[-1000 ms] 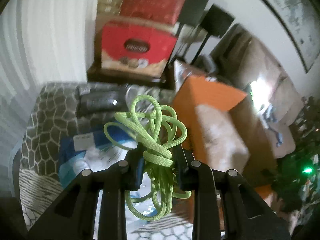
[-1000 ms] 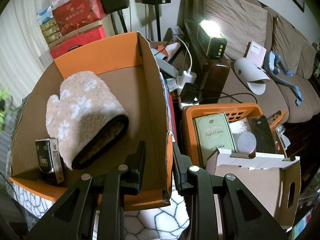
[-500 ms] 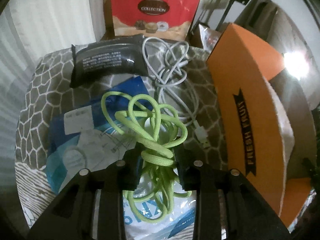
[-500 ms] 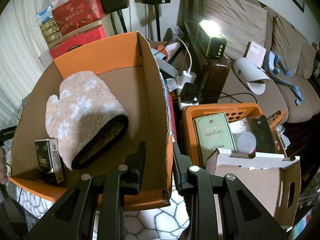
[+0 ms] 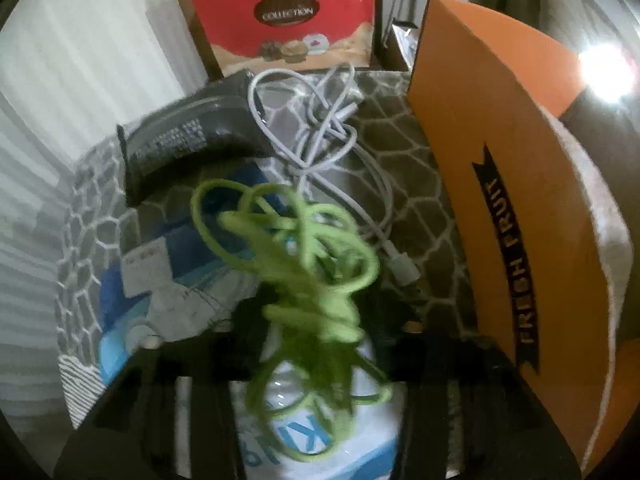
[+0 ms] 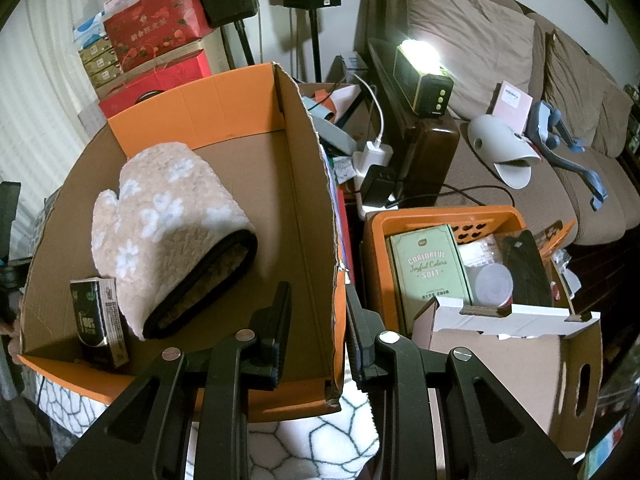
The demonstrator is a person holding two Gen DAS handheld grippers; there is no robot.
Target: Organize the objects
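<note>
My left gripper [image 5: 320, 320] is shut on a tangled lime-green cord [image 5: 304, 256] and holds it above a blue and white packet [image 5: 160, 264] on the patterned blanket [image 5: 416, 208]. The view is blurred by motion. The orange cardboard box [image 5: 496, 168] marked FRESH FRUIT stands just to the right. My right gripper [image 6: 318, 328] straddles the right wall of that box [image 6: 312, 184], one finger on each side, with a visible gap to the wall. Inside the box lie a beige flowered oven mitt [image 6: 168, 224] and a small dark carton [image 6: 96, 320].
A white charging cable [image 5: 320, 136] and a dark pouch [image 5: 180, 144] lie on the blanket behind the cord. A red gift box [image 5: 288, 28] stands beyond. To the right are an orange basket [image 6: 452, 216] with a green box, a white-edged carton [image 6: 504, 344], and a sofa [image 6: 520, 80].
The left gripper has moved closer and lower over the blanket with the green cord, which swings and blurs. The right gripper and the box have not moved.
</note>
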